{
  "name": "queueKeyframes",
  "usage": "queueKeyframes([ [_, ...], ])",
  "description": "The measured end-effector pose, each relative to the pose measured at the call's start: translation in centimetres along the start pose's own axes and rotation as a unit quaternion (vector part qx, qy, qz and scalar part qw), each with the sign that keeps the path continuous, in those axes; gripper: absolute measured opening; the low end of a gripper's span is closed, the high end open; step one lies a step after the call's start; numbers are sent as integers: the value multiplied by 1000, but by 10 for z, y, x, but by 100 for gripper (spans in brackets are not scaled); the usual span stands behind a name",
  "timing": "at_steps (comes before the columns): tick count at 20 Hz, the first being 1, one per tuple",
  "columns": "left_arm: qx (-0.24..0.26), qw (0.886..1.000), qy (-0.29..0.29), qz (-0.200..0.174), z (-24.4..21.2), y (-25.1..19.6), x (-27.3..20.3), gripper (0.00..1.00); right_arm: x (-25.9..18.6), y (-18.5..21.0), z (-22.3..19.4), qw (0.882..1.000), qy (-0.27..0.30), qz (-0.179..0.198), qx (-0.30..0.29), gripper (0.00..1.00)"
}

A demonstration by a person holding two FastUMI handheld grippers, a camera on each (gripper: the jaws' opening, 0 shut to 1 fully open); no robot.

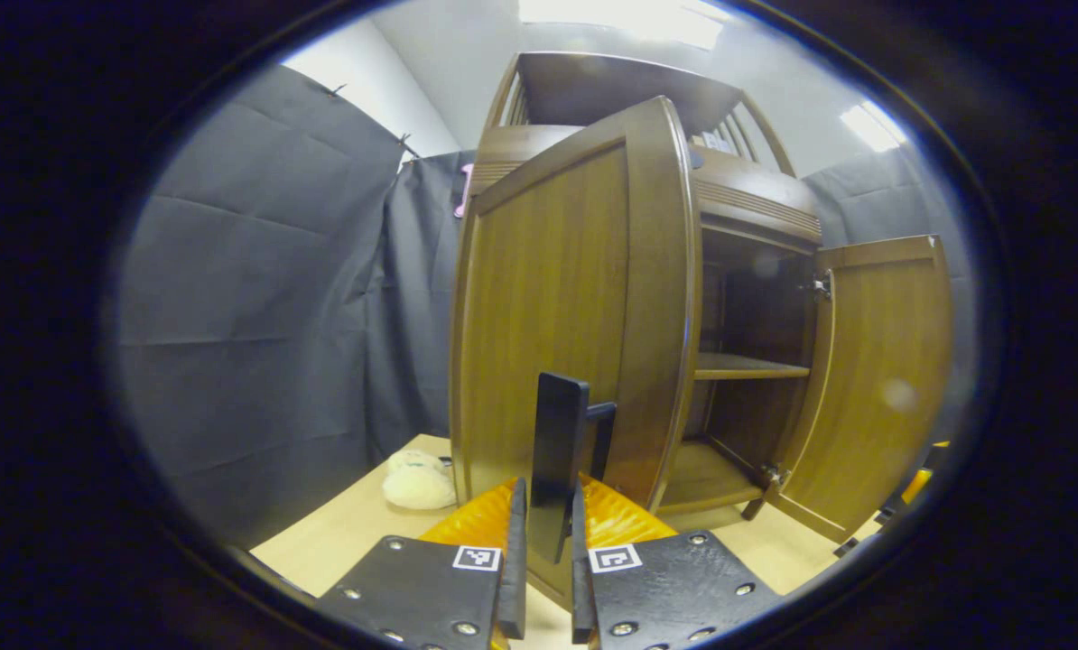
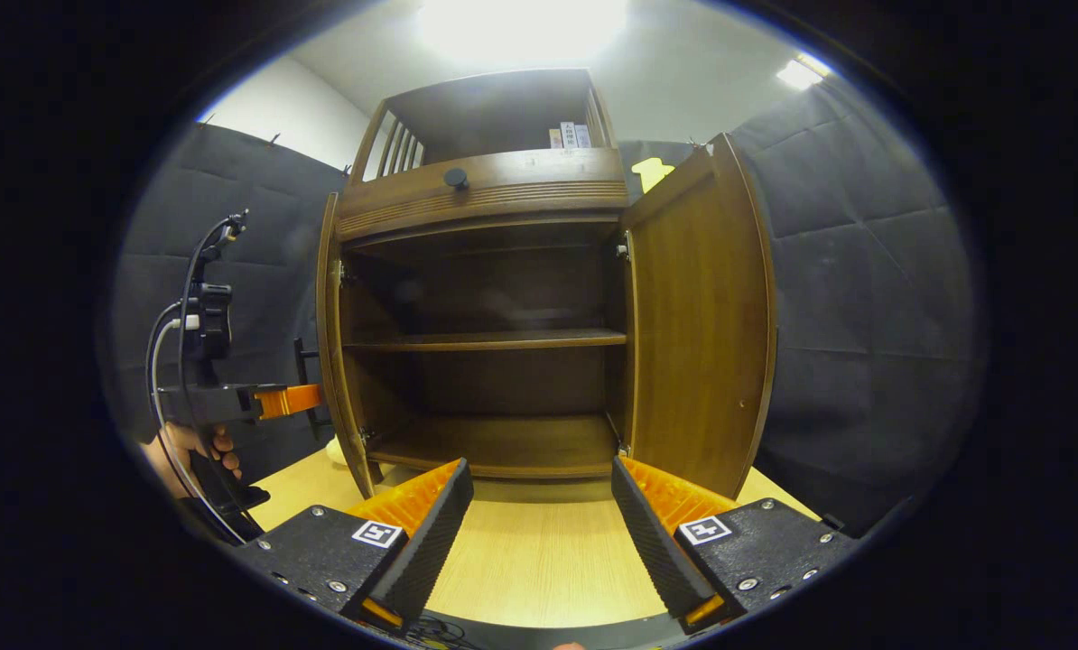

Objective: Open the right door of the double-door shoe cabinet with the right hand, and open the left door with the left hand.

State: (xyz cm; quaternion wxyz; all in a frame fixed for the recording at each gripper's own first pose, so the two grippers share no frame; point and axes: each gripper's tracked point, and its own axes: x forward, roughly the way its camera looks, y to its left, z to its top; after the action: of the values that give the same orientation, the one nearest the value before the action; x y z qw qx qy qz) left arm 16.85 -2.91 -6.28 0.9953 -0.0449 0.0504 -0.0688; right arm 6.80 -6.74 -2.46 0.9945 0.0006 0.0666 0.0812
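Left gripper: fingers narrow, clamped on the dark bar handle of the left door, which stands swung out straight ahead and hides most of the shoe cabinet behind it. Right door: open, far to the gripper's right, lower corner cut off. Pale soft object: low left, identity unclear.

Right gripper: fingers wide apart, holding nothing, above the wooden tabletop; open cabinet interior directly ahead, shelf dim.
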Motion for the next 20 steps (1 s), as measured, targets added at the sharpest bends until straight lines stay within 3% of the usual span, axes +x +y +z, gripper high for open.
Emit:
queueKeyframes([
  [2,0,1000,-1,7,2,1,-1,25,-1,7,1,1000,-1,6,-2,95],
  [3,0,1000,-1,11,1,1,0,20,-2,14,1,1000,-1,8,-3,95],
  [8,4,999,-2,32,-1,5,1,25,-6,31,-4,1000,1,24,-11,95],
  [9,6,999,-2,37,-1,6,1,16,-8,34,-3,1000,0,27,-12,95],
  [13,17,997,-4,69,1,14,2,16,-11,42,-6,999,1,35,-13,95],
  [14,18,997,-5,75,-2,13,3,24,-11,43,-7,999,2,36,-12,95],
  [20,22,995,-4,101,0,15,0,23,-16,53,2,999,-6,42,-12,94],
])
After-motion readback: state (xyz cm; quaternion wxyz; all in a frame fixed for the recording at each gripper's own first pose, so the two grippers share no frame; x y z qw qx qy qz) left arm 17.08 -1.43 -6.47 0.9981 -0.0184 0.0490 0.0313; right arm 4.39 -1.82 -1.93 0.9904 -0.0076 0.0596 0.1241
